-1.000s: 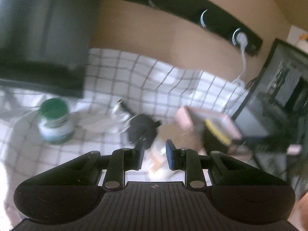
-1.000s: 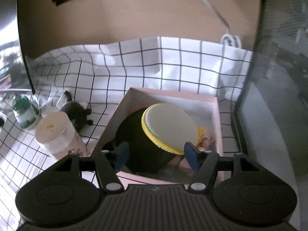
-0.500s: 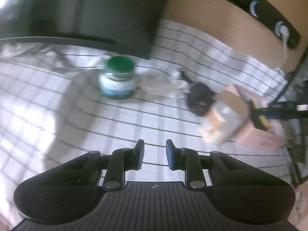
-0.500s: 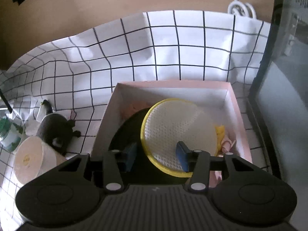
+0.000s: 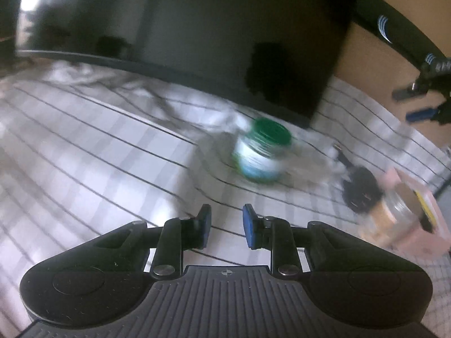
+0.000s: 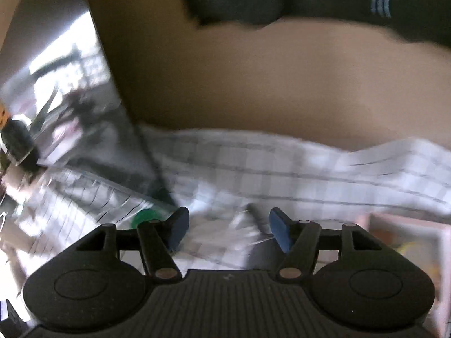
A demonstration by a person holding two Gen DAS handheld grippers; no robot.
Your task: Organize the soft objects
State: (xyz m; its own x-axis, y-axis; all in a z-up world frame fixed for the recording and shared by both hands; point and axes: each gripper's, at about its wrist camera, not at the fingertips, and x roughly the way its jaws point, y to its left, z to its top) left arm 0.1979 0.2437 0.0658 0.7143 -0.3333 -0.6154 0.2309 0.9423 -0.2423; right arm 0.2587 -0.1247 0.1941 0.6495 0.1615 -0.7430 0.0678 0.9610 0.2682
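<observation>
In the blurred left wrist view my left gripper (image 5: 224, 225) hovers over the checked cloth (image 5: 98, 169), jaws a narrow gap apart with nothing between them. A black plush toy (image 5: 362, 194) lies far to its right, next to a clear jar (image 5: 391, 219) and the pink box (image 5: 428, 225). My right gripper (image 5: 422, 109) shows small, high at the right edge. In the right wrist view my right gripper (image 6: 228, 228) is open, its jaws opening with nothing between them. It is above the cloth (image 6: 310, 169), and the pink box (image 6: 406, 228) is at the lower right corner.
A green-lidded jar (image 5: 262, 152) stands on the cloth ahead of the left gripper, and its lid (image 6: 145, 217) shows by the right gripper's left finger. A dark monitor (image 5: 197, 28) stands behind it against a tan wall (image 6: 267, 84). A black power strip (image 5: 394, 28) hangs on the wall.
The left gripper swung left, so the jar, toy and box slid to the right. The right gripper rose off the pink box and moved left; its jaws narrowed, then widened again.
</observation>
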